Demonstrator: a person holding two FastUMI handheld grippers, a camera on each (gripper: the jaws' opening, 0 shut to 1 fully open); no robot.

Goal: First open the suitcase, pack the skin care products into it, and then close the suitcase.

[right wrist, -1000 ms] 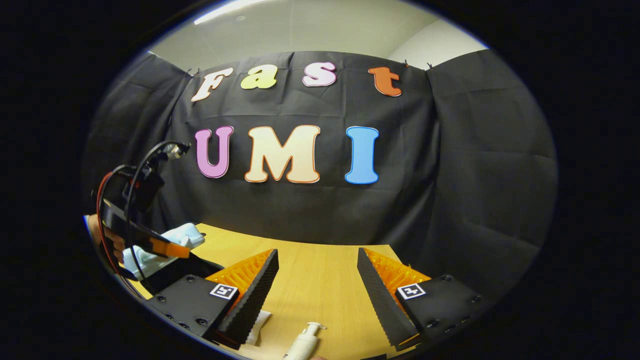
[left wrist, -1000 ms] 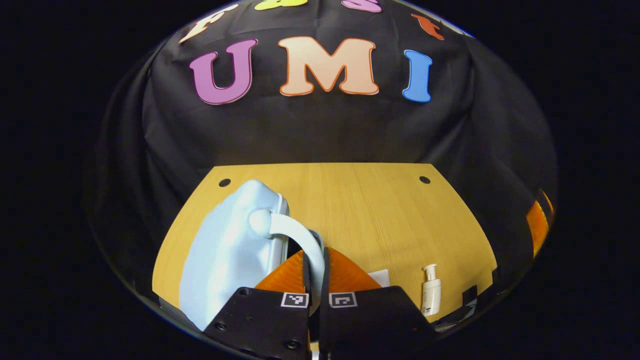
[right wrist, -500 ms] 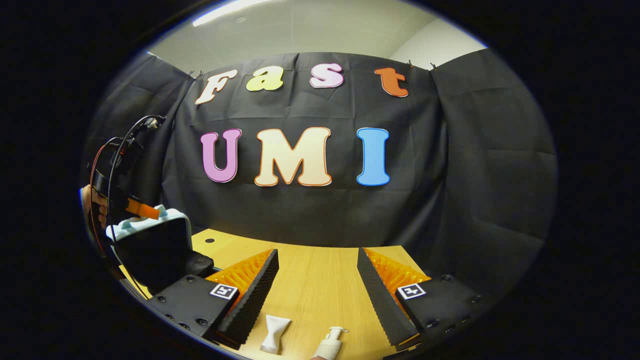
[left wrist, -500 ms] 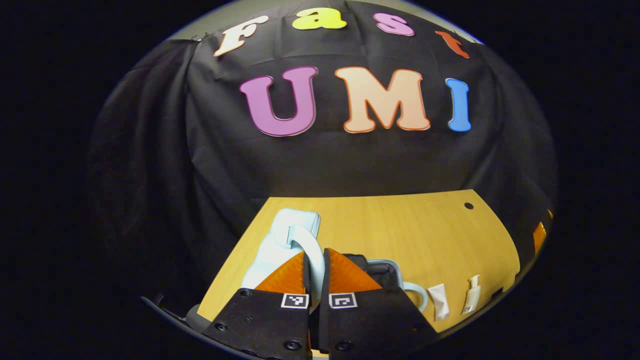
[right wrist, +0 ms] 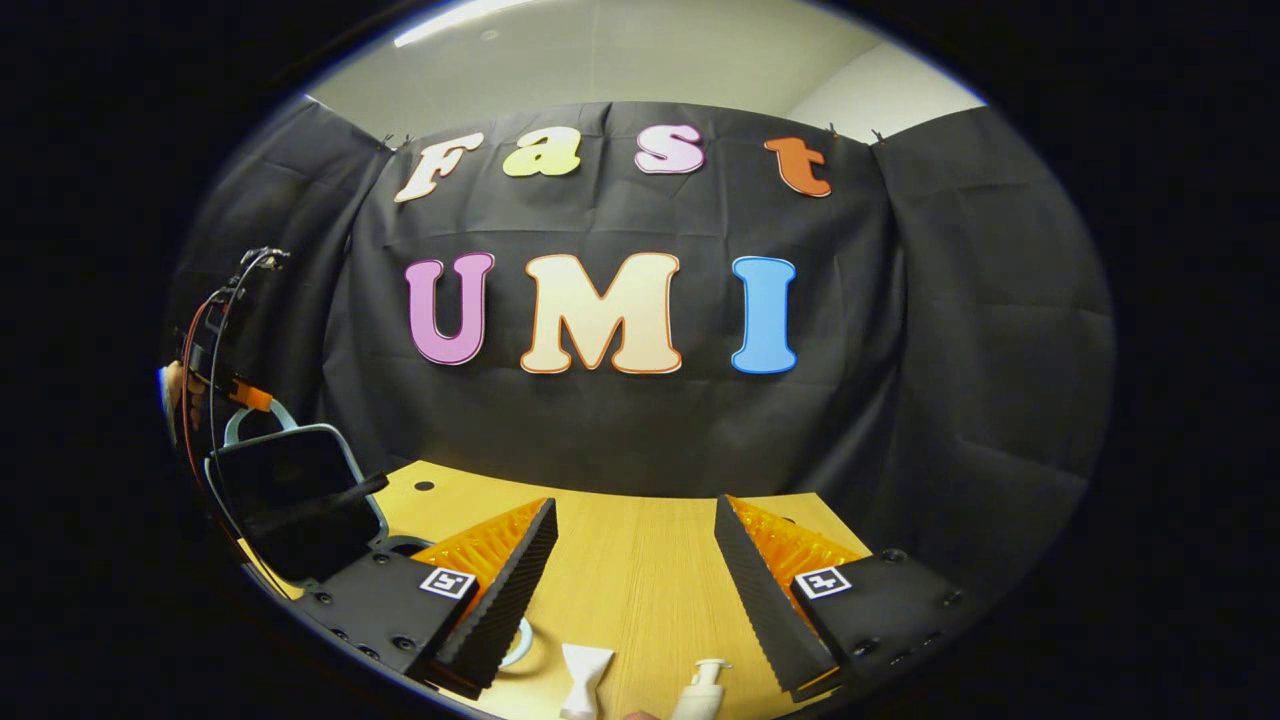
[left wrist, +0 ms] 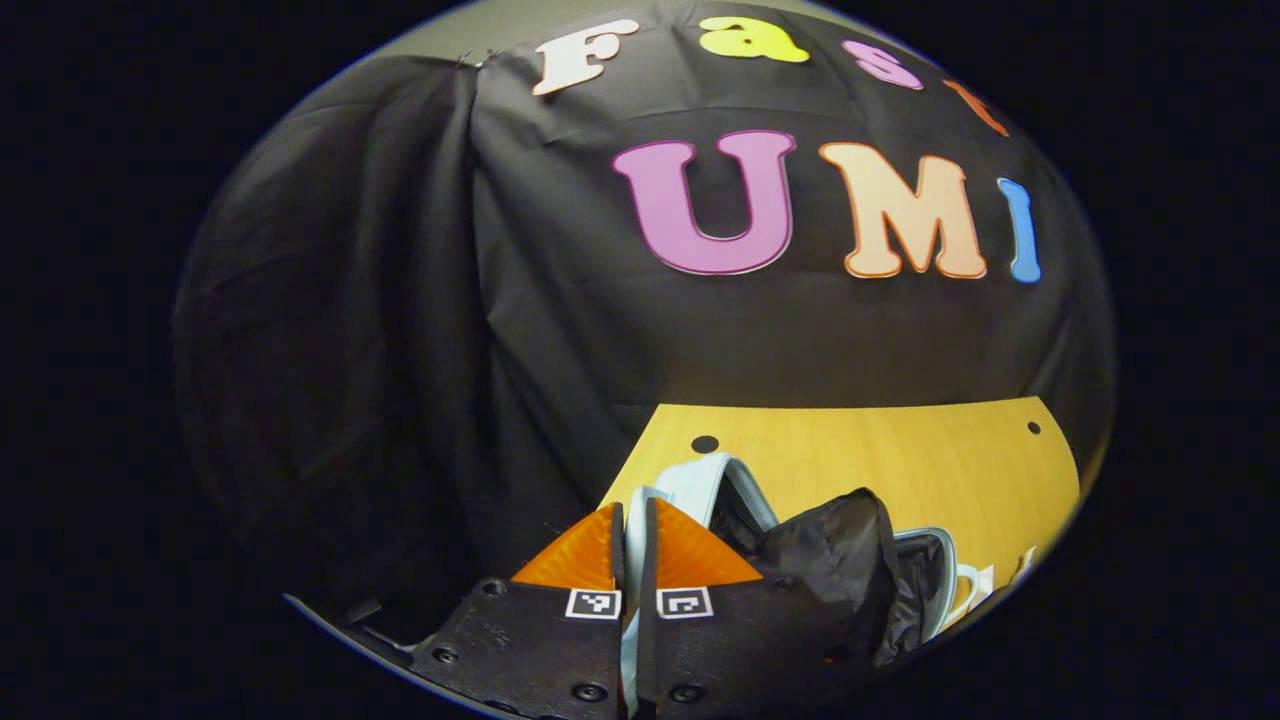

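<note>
Suitcase (right wrist: pixel 290 490) first: we see it standing open at the left end of the wooden table (right wrist: pixel 640 570), its pale blue lid raised nearly upright so that the dark lining faces the right gripper view. In the left gripper view the same case (left wrist: pixel 720 480) lies just ahead of our left gripper (left wrist: pixel 632 530), its light rim curving around black, crumpled lining fabric.

Our left gripper has its two fingers drawn almost together, and a thin pale blue strip, the lid's handle (left wrist: pixel 632 560), is pinched between them; both fingers press on it. In the right gripper view we see that gripper far off at the left (right wrist: pixel 245 395), held by a hand (right wrist: pixel 178 385) with cables looping above it, at the top of the raised lid.

Our right gripper (right wrist: pixel 635 570) hangs over the table with its fingers spread wide and nothing between them. Below it, on the table near the front edge, lie two skin care products: a white tube (right wrist: pixel 583 680) and, just beside it on the right, a pump bottle (right wrist: pixel 702 690). Both are outside the case, well apart from it.
</note>
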